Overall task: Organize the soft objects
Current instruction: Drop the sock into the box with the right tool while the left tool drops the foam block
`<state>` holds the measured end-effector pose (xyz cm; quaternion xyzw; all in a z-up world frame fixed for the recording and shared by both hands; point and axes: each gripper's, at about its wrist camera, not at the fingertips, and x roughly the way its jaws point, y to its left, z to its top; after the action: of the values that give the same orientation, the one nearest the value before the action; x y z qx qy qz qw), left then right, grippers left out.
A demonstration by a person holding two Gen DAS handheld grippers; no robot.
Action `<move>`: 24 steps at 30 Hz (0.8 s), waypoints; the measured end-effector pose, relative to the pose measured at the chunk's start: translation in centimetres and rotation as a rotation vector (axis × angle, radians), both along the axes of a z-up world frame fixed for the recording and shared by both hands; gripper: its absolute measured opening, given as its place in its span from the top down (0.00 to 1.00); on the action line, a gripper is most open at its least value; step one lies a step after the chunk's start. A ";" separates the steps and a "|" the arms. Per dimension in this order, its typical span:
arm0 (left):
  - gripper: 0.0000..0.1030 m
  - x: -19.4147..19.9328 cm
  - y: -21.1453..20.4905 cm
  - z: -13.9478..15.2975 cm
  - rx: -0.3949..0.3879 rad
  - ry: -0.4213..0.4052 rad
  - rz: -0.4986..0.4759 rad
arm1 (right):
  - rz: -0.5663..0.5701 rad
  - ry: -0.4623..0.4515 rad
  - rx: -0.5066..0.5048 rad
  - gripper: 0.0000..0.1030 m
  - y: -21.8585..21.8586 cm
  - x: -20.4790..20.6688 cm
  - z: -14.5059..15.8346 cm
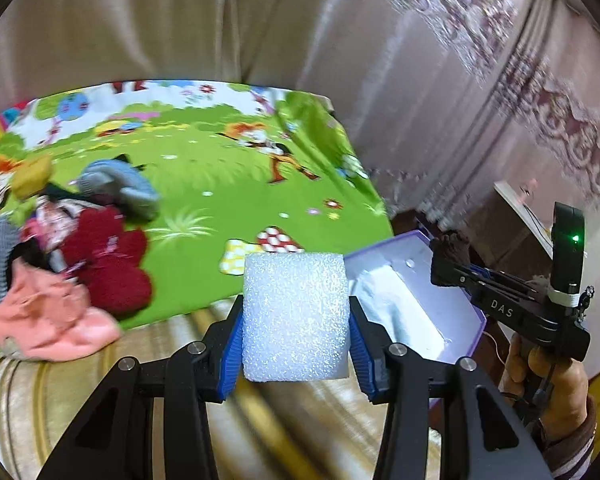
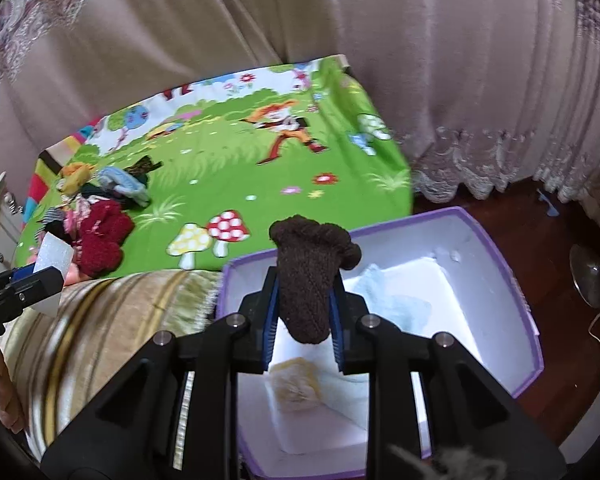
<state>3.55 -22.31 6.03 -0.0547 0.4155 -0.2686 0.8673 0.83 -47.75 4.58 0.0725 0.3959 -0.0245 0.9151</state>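
My left gripper (image 1: 296, 316) is shut on a white foam block (image 1: 296, 316), held above the striped bed cover near the mat's front edge. My right gripper (image 2: 305, 300) is shut on a dark brown knitted sock (image 2: 308, 276), which hangs over the open purple-rimmed white box (image 2: 500, 256). Inside the box lie a pale blue cloth (image 2: 392, 300) and a yellow sponge-like piece (image 2: 296, 386). A heap of soft things (image 1: 72, 240) rests on the green cartoon mat (image 1: 228, 176) at the left: a dark red fluffy piece (image 1: 108, 264), a pink cloth (image 1: 48, 320), a blue-grey sock (image 1: 120, 184).
The box (image 1: 416, 300) stands beside the bed, over a dark wooden floor (image 2: 540, 216). Curtains hang behind the bed. A fan base (image 2: 592, 276) and a cable lie on the floor at the right. A hand (image 1: 548, 376) holds the right gripper (image 1: 448, 248).
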 end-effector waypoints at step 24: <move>0.29 1.2 -6.1 0.7 -0.015 0.005 -0.108 | -0.053 -0.043 0.002 0.30 -2.8 -1.1 0.7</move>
<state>4.76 -28.38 6.70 -0.0393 0.4183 -0.3181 0.8499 -0.29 -50.50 5.30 0.0844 0.3739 -0.0469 0.9224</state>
